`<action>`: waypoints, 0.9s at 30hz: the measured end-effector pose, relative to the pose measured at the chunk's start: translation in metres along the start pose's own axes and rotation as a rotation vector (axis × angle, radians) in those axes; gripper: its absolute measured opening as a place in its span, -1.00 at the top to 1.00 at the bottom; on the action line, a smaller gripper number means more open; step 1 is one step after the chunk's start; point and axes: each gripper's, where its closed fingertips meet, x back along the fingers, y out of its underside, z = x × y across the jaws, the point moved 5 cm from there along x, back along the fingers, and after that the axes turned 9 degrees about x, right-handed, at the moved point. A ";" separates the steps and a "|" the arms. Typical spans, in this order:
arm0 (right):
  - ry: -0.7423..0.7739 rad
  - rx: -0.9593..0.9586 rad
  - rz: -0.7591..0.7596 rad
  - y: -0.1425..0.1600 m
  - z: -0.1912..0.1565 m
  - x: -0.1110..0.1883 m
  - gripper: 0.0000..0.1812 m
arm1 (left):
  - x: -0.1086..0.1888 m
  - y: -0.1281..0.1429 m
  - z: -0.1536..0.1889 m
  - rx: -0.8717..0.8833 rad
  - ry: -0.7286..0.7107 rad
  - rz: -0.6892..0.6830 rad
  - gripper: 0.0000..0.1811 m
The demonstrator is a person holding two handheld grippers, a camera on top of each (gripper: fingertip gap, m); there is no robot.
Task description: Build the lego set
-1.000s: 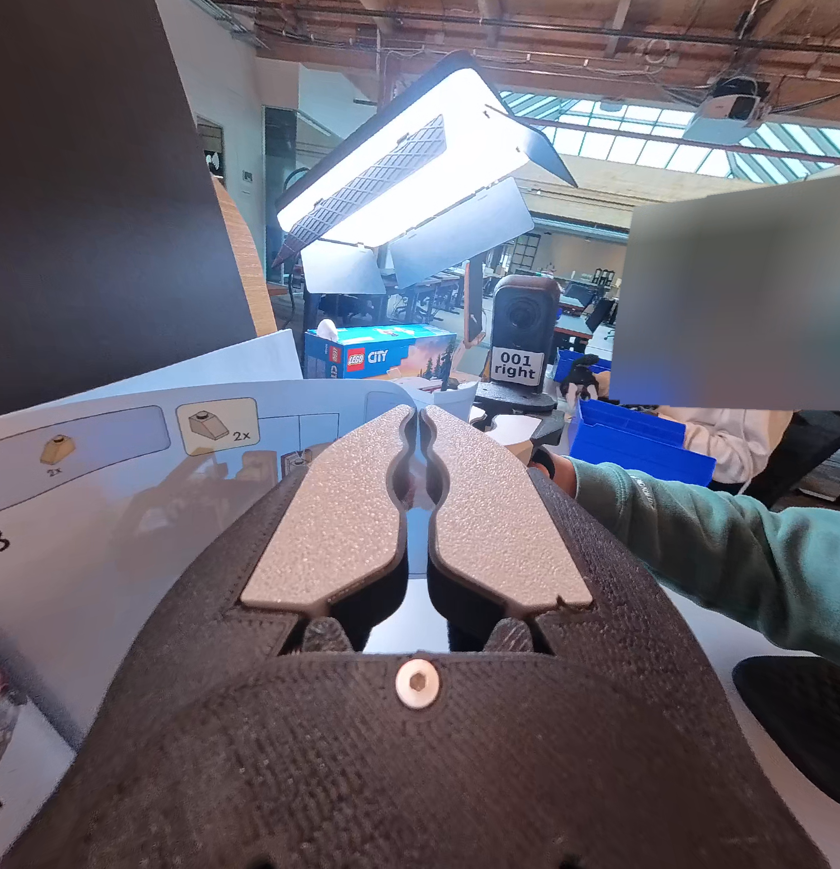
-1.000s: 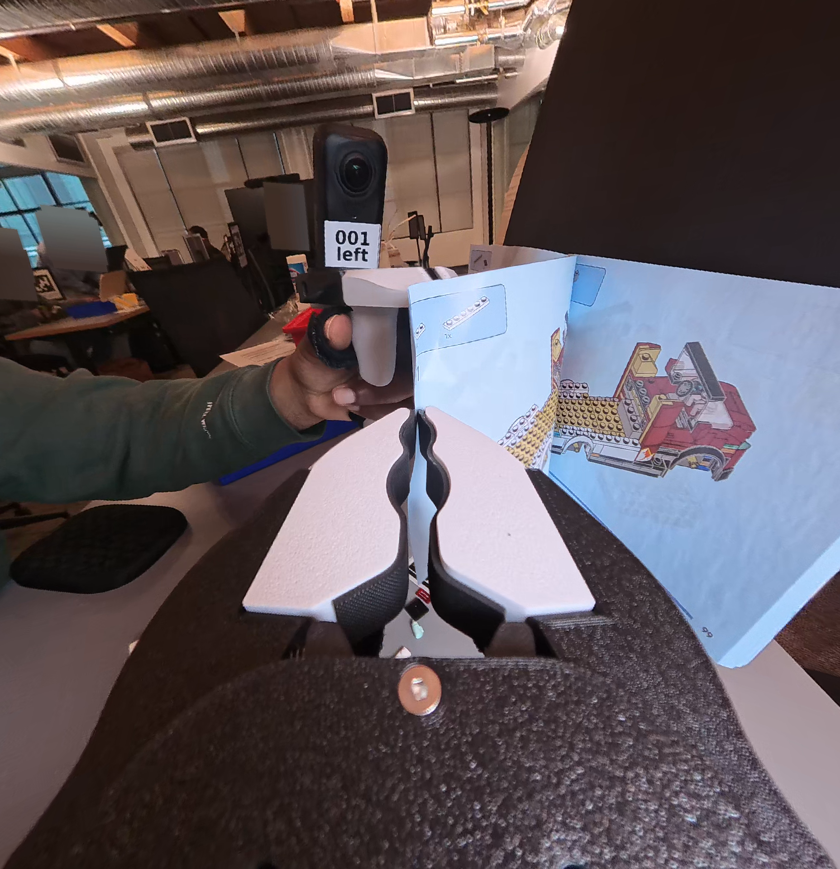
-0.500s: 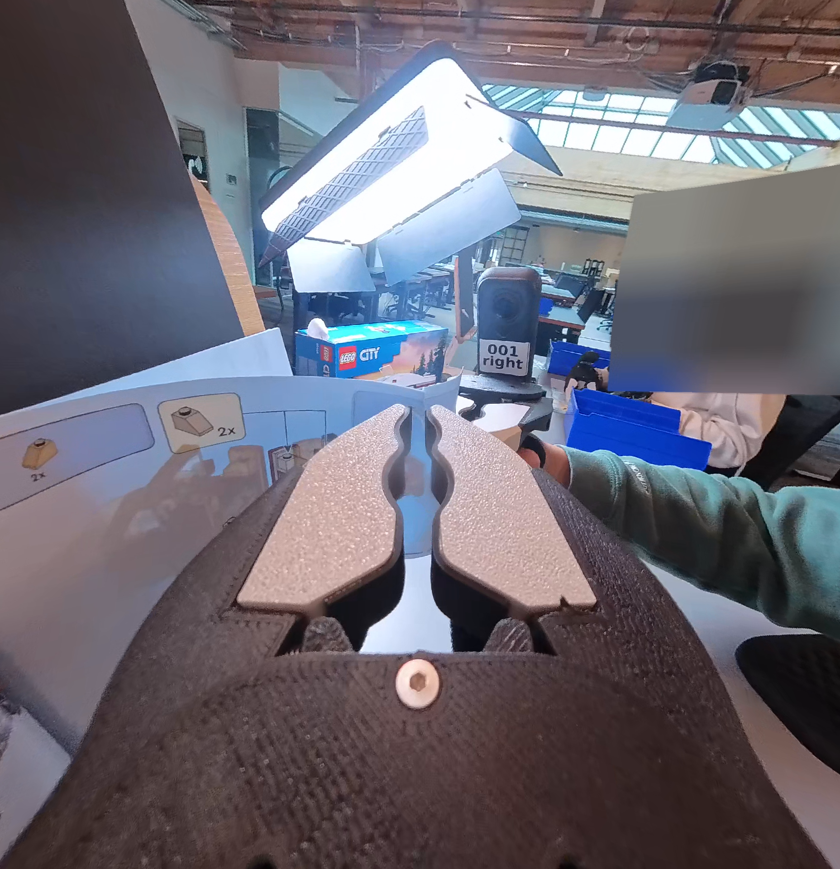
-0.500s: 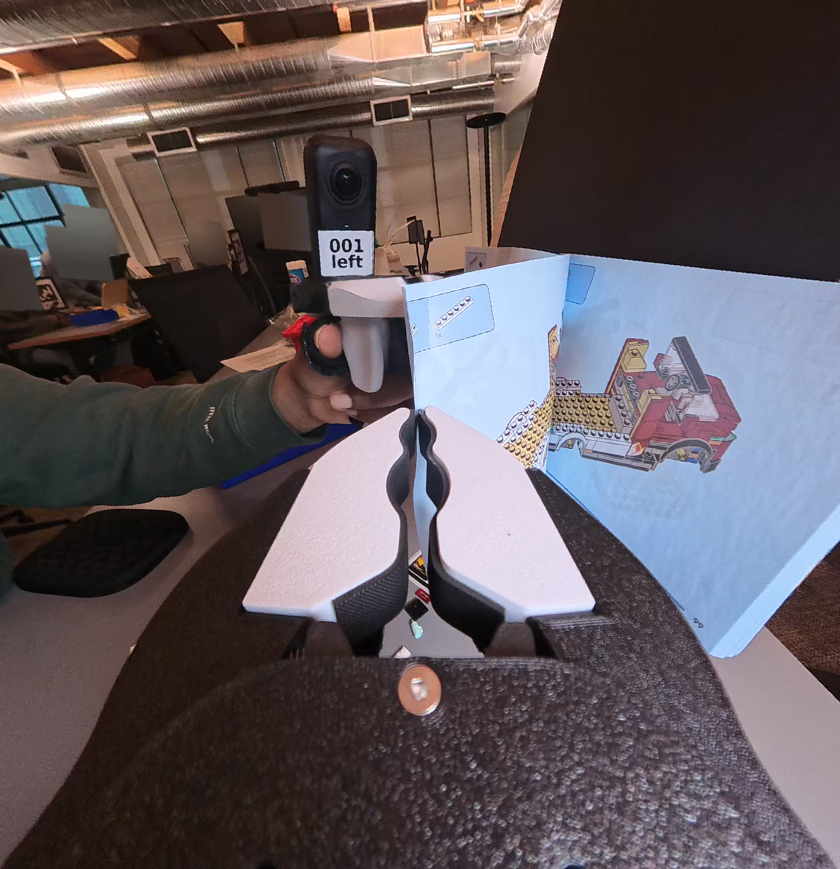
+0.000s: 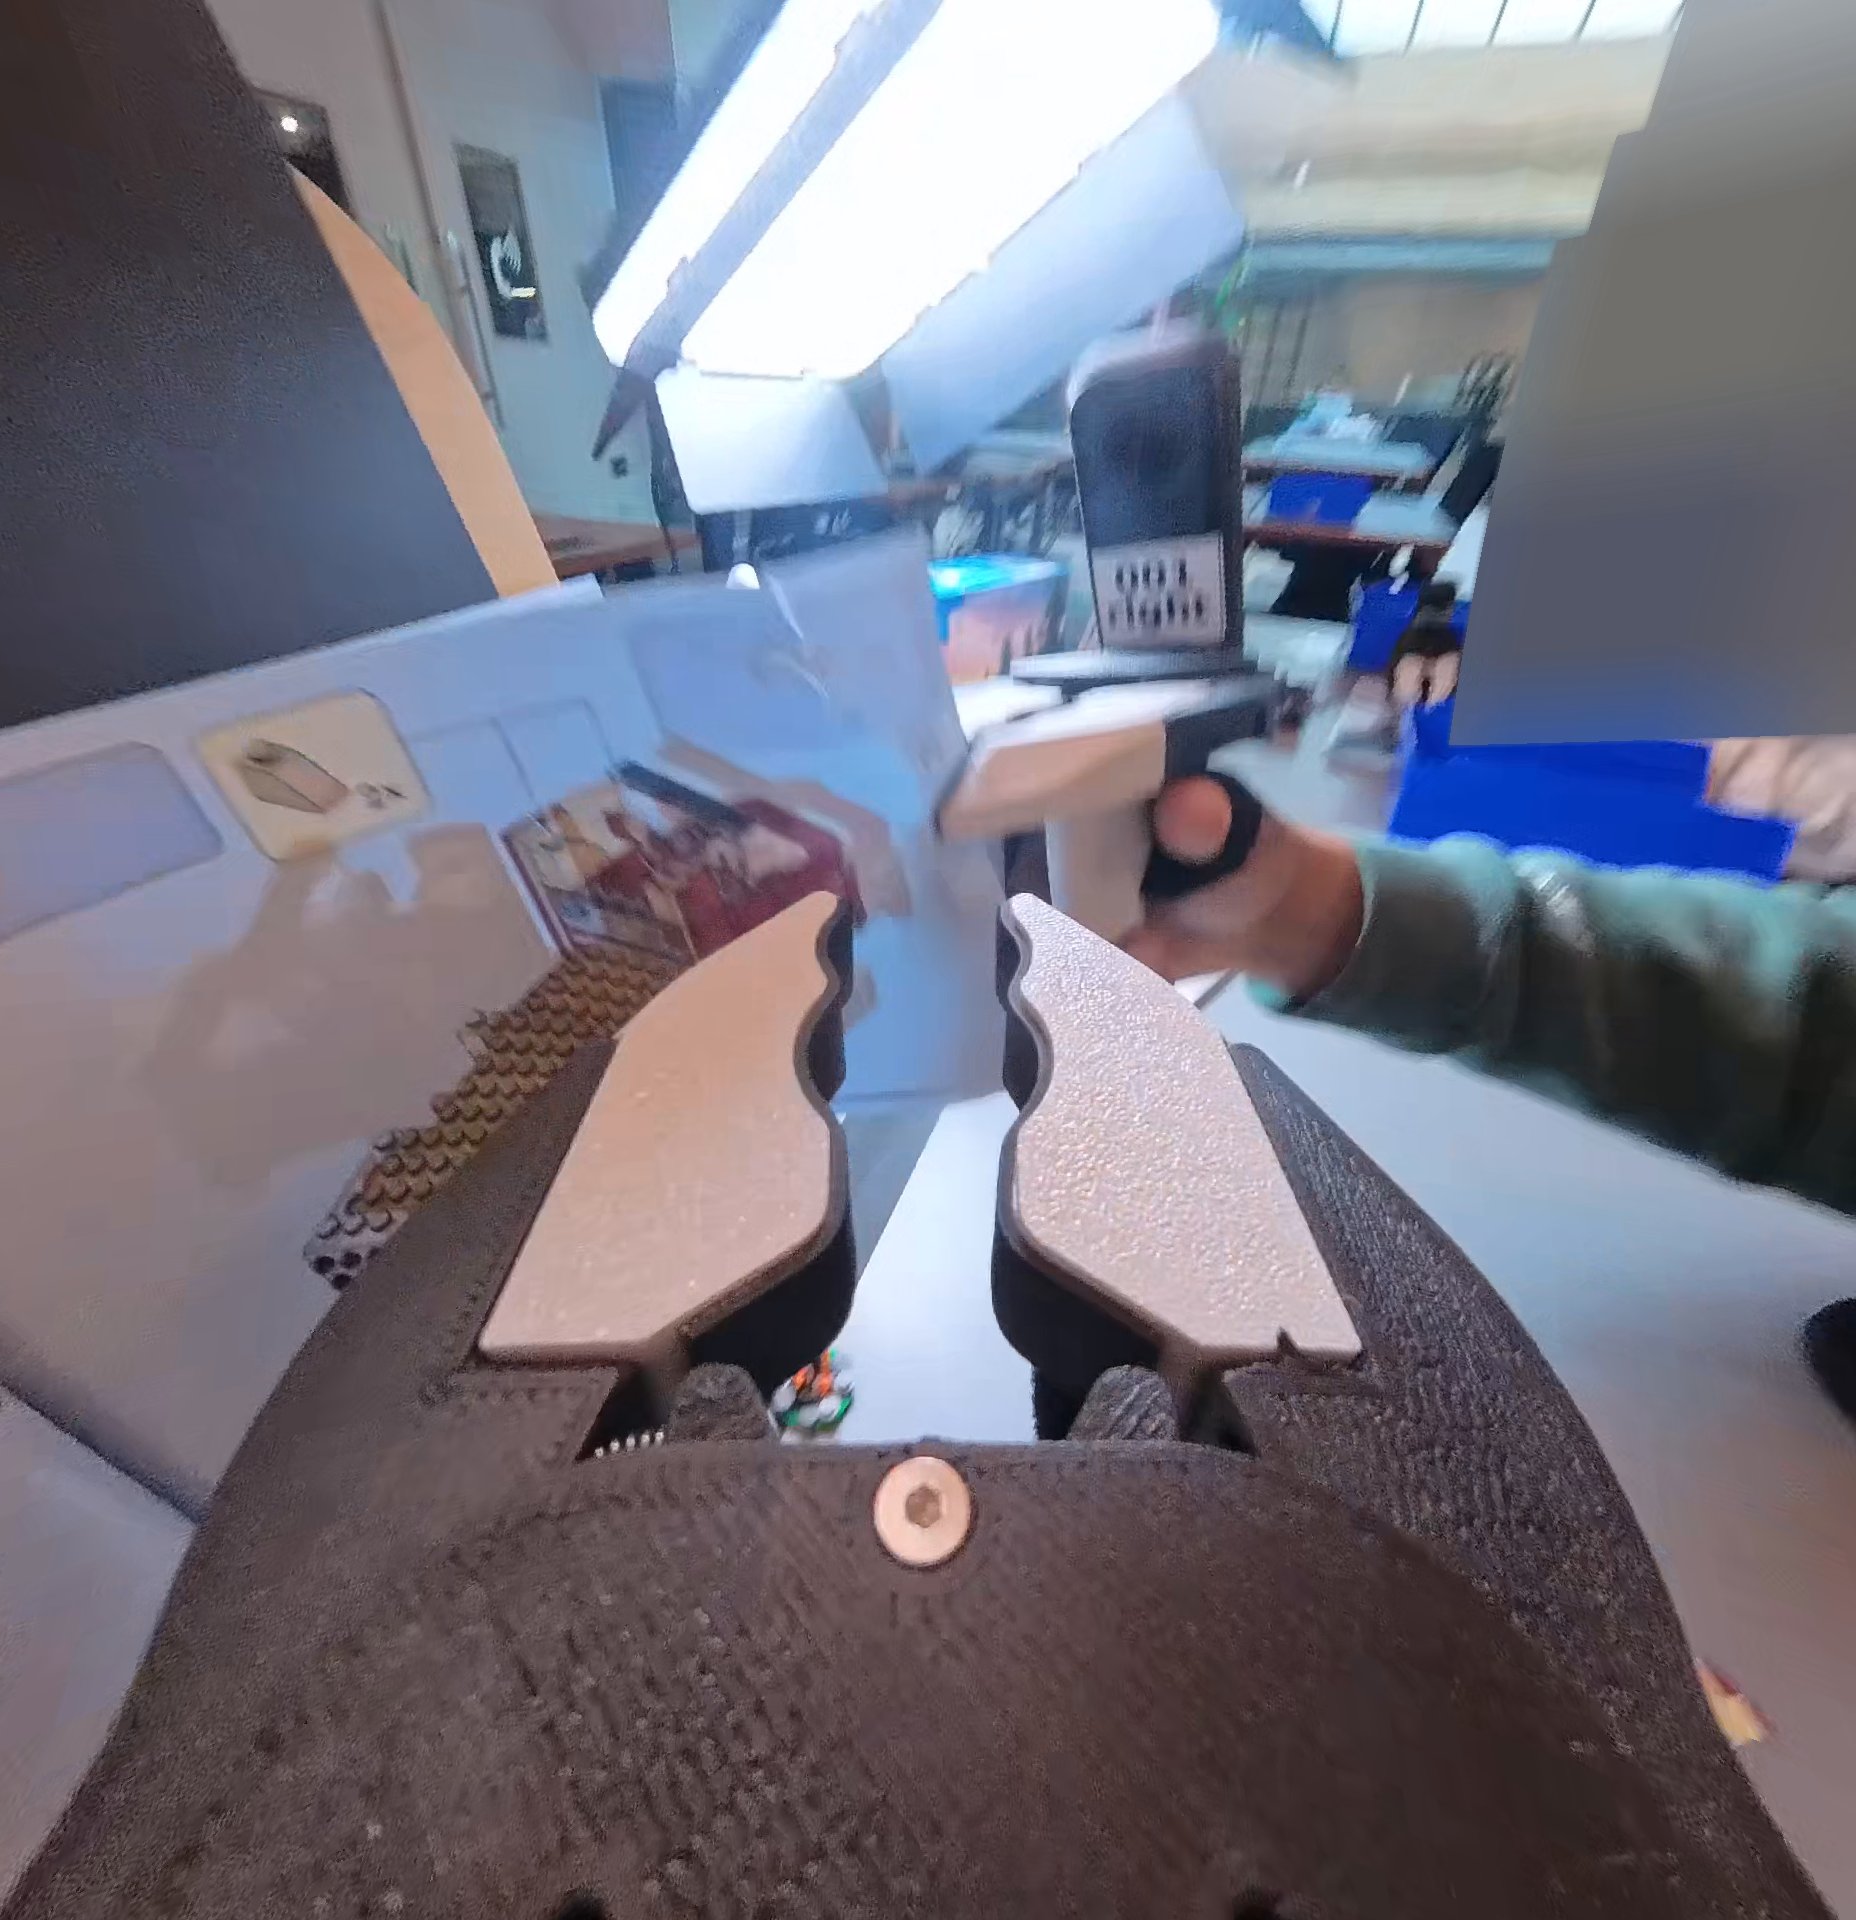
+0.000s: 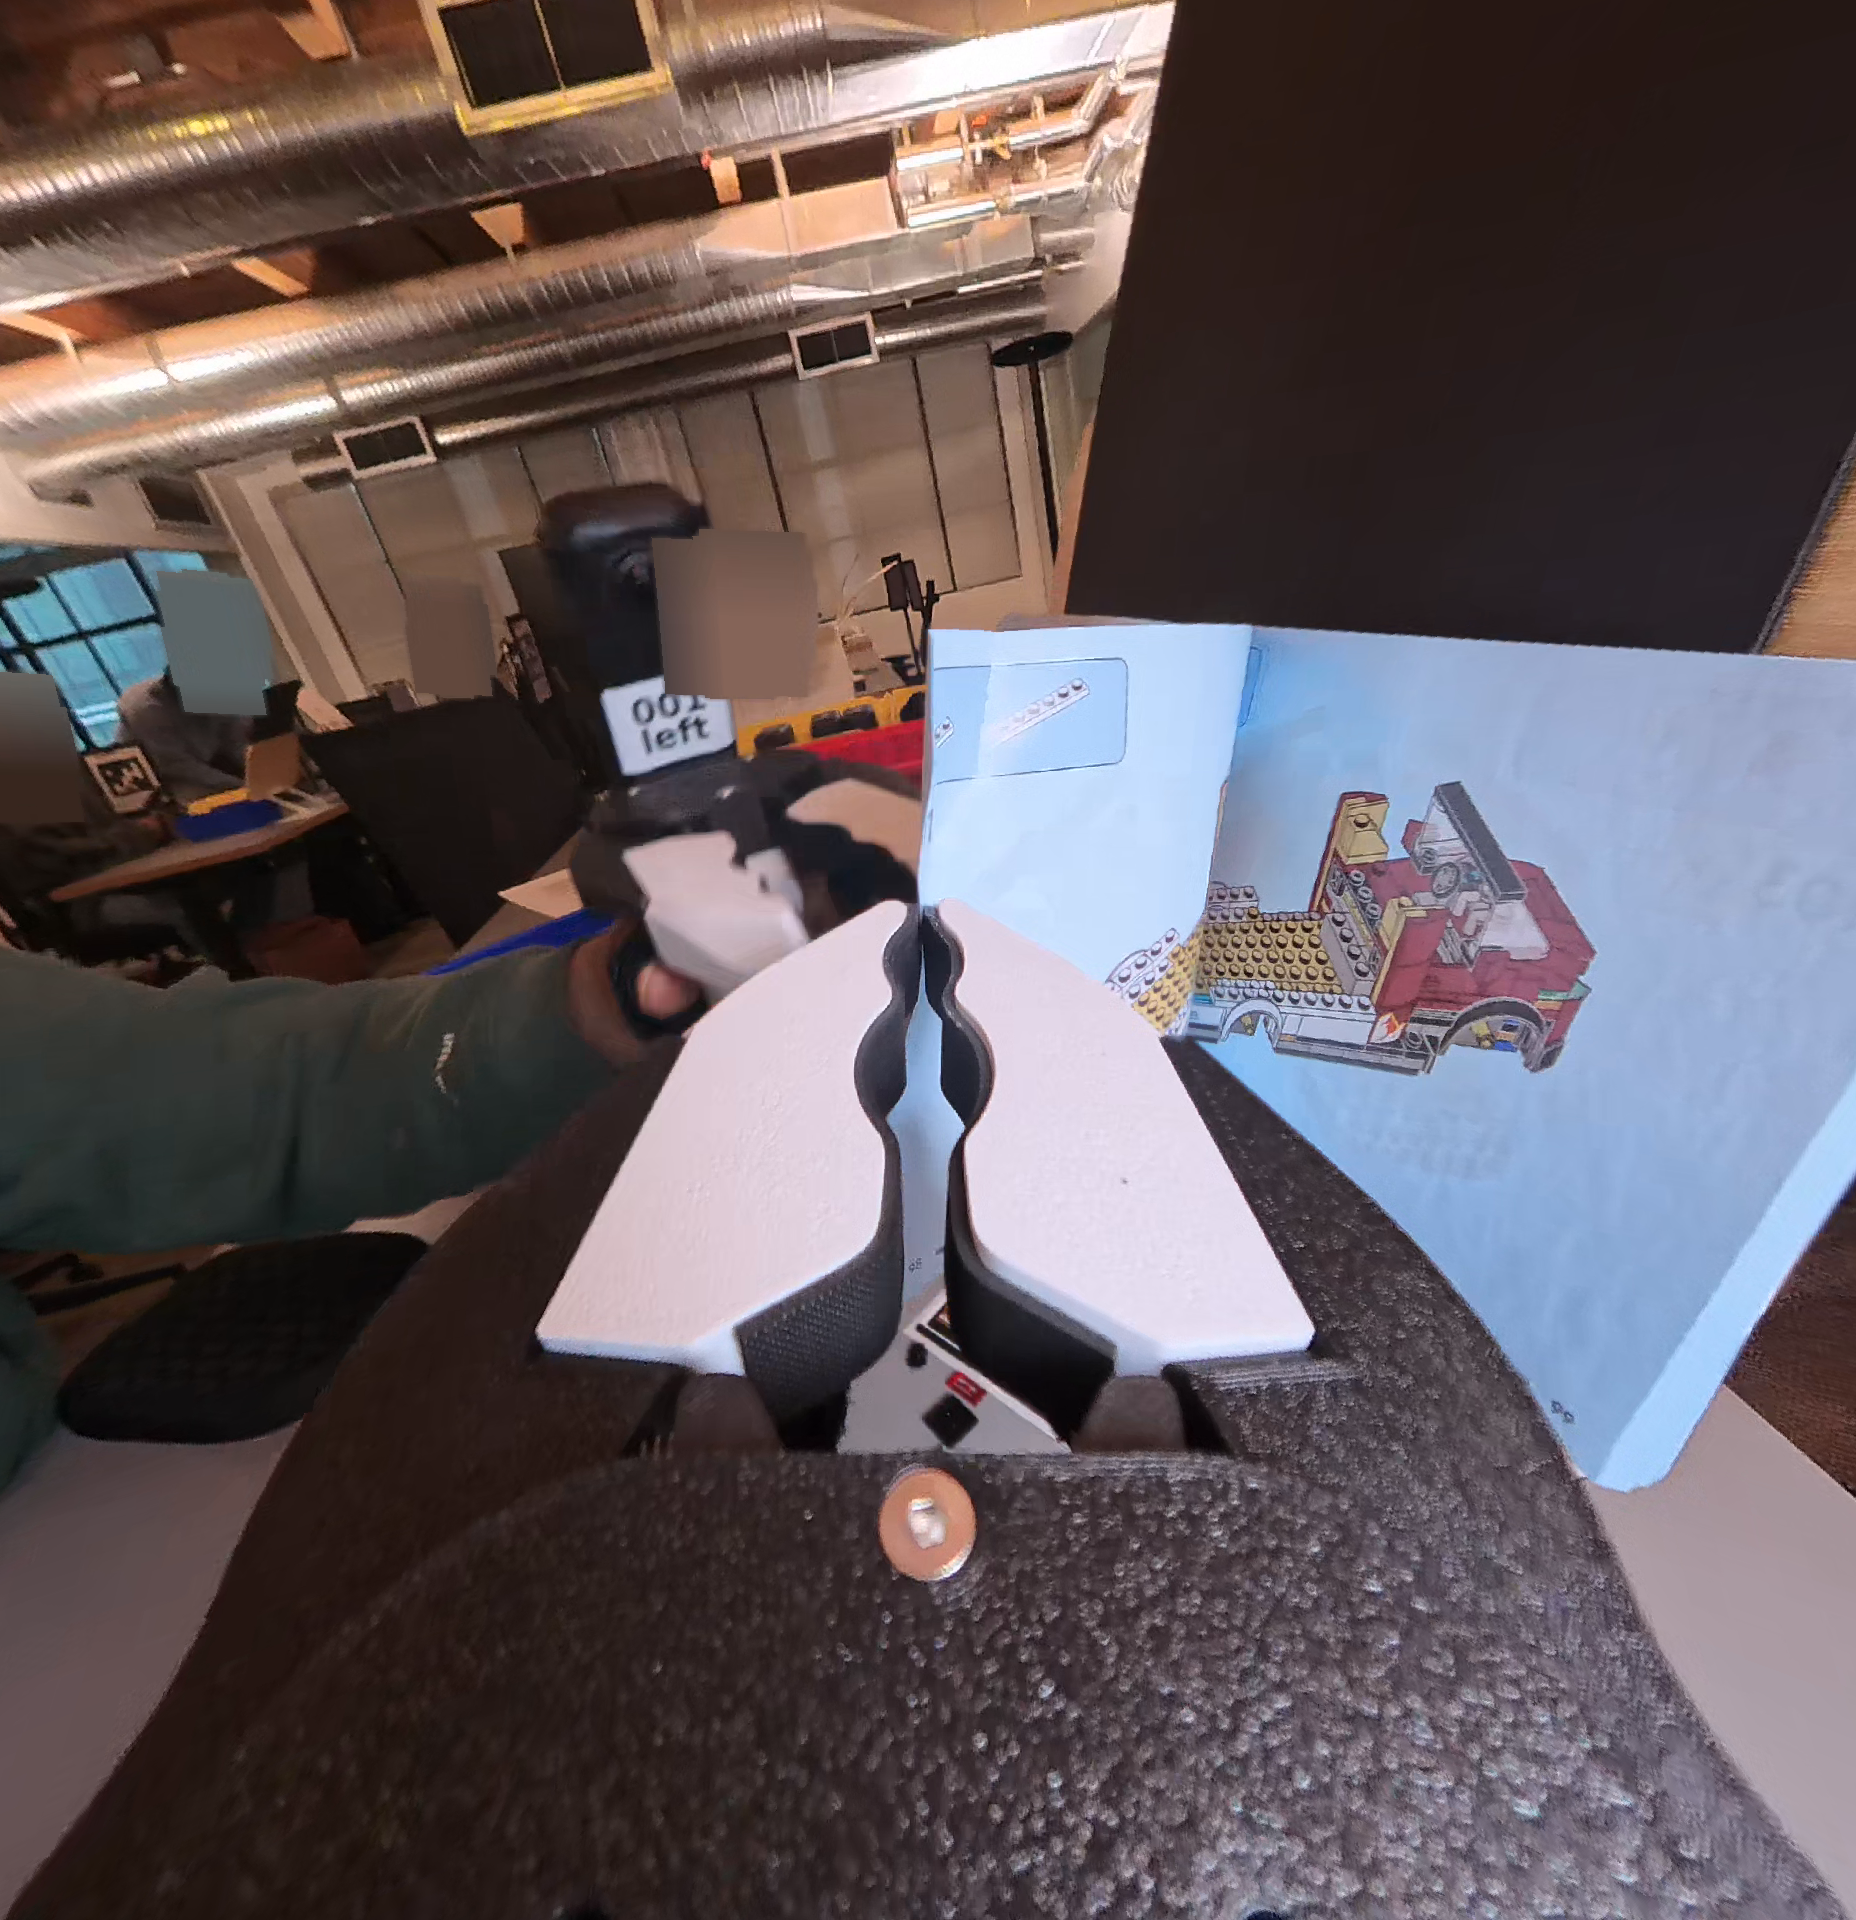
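Note:
The light-blue Lego instruction booklet (image 6: 1526, 1143) stands open on the white table (image 6: 93, 1621), leaning on a black board (image 6: 1475, 312). Its right page shows a red and yellow truck. My right gripper (image 6: 921, 920) is shut on the free edge of a turning page (image 6: 1059, 831). My left gripper (image 5: 922, 920) is open and empty, just right of the booklet (image 5: 280, 987). It also shows in the right wrist view (image 6: 716, 904), left of the page. The right gripper (image 5: 1059, 764) shows, blurred, in the left wrist view. Small loose Lego pieces (image 6: 950, 1392) lie on the table under the fingers.
A lit studio light panel (image 5: 882, 177) hangs behind the table. Blue bins (image 5: 1589, 800) and a blurred Lego box (image 5: 997, 613) stand at the back. A black padded seat (image 6: 238, 1330) is at the table's left edge. People sit at desks farther off. Less than 4 cm separates the two grippers' tips.
My left gripper has opened and let go of the page, and has pulled back from it. My right gripper stays shut on the page. The booklet's truck picture now shows in the left view.

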 end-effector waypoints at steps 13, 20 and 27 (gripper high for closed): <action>0.049 -0.073 0.047 -0.012 0.007 -0.006 0.99 | -0.026 0.024 -0.003 -0.152 -0.168 -0.083 1.00; 0.571 0.076 -0.158 0.003 0.072 0.038 0.77 | 0.000 0.022 -0.020 -0.148 -0.275 -0.076 1.00; 0.867 0.647 -0.370 -0.001 0.054 0.040 0.57 | 0.042 0.019 -0.043 -0.146 -0.409 -0.082 0.80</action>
